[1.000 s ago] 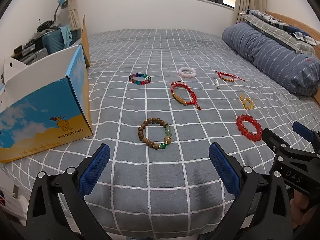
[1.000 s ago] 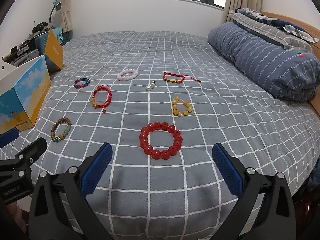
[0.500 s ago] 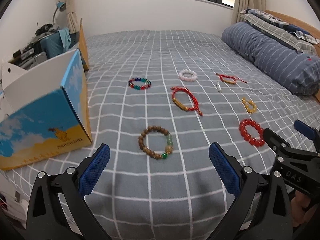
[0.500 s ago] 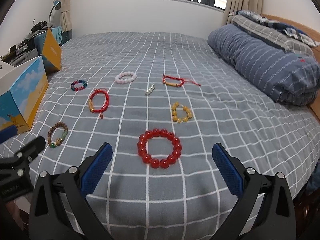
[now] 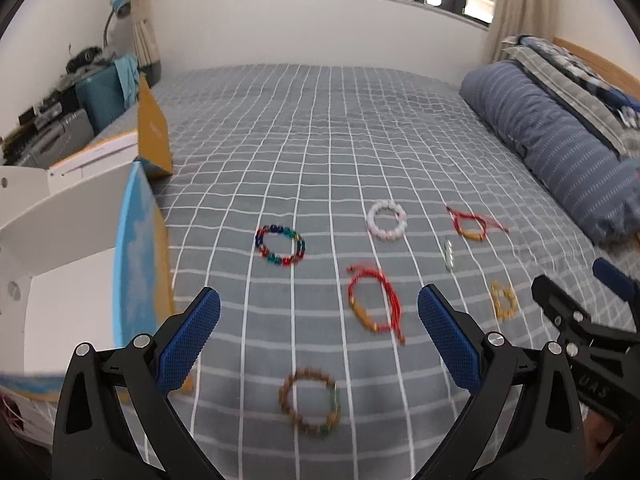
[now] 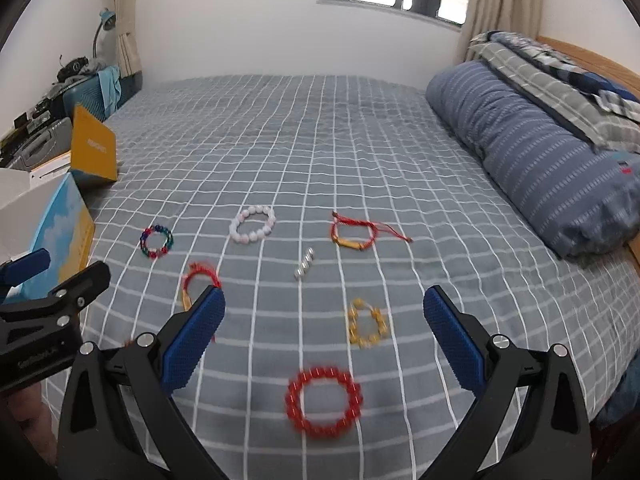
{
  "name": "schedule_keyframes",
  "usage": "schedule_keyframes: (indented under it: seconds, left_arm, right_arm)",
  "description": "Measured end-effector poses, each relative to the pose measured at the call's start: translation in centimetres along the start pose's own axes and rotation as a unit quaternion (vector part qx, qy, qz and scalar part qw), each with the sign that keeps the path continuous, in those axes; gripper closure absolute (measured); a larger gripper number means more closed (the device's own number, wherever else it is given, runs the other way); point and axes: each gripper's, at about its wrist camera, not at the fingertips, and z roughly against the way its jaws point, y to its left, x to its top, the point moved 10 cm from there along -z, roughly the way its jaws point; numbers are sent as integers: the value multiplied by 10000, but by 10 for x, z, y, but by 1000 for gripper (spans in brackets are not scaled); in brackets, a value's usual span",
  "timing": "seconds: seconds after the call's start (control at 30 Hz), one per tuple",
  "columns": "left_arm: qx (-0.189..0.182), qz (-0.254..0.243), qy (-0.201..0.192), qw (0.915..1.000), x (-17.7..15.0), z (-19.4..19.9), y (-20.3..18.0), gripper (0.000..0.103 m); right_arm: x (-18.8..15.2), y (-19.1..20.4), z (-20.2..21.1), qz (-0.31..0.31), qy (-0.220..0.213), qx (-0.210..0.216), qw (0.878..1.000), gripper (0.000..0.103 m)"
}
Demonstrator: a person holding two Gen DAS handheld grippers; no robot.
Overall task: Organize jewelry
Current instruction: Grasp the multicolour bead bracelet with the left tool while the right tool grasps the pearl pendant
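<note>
Several bracelets lie on a grey checked bedspread point(image 5: 320, 140). In the left wrist view my open, empty left gripper point(image 5: 318, 340) hovers over a brown wooden bead bracelet point(image 5: 311, 403). Beyond lie a red cord bracelet point(image 5: 374, 306), a multicolour bead bracelet point(image 5: 280, 244), a white bead bracelet point(image 5: 387, 221), a silver piece point(image 5: 449, 254) and a yellow bead bracelet point(image 5: 503, 300). In the right wrist view my open, empty right gripper point(image 6: 323, 340) hovers over a red bead bracelet point(image 6: 323, 402), with the yellow bracelet point(image 6: 367, 323) just beyond. A red-and-gold cord bracelet point(image 6: 354, 234) lies further back.
An open blue-and-yellow cardboard box point(image 5: 132, 264) stands at the bed's left edge, its orange flap point(image 5: 154, 136) raised. A rolled blue striped duvet point(image 6: 540, 160) lies along the right side. Cluttered luggage point(image 5: 100, 92) sits past the bed's left edge.
Both grippers have moved forward and tilted, so the bracelets sit lower and nearer in each view. The jaws stay open. No bracelet has moved.
</note>
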Motion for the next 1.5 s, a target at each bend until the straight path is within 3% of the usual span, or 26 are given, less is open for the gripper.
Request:
schedule_keyframes:
  seconds: [0.2,0.47,0.67,0.77,1.0,1.1,1.3,1.43,1.5]
  left_arm:
    - [-65,344,446,9984,30,-54,11,6]
    - [246,316,985,9943,27,-133,35,6]
    - [469,519,1214,9901,15,-168,58,6]
    - [378,604,1297,9890,12,-180,61,6]
    - [506,366,1367,9886,9,-193,59,7]
    - [620,261,1379,9882,9,-192,60,18]
    - [488,106,1441,9883,7,-185,47,50]
    - [431,29,1440,9886,8,-183,45,81]
    - [352,96,1440,9889,8,-182,45,84]
  right_arm:
    - [24,13,-59,-120,614,256,9977,8]
    - [15,27,-136,-155,1385,532,9888,25]
    - [-4,22,-166,-254,1737,575,9828,38]
    - [-7,21,-176,-373,1822,625,9806,40]
    - [-10,28,-186,-152,1906,485,9803,51]
    - [-9,27,-187,-168,1901,487,9804,61]
    - [-9,23,-188,-206,1921,437,9802,89]
    - [-8,23,-188,-188,1886,403,9810,92]
    - [-6,24,-186,-191,1855,414,9816,92]
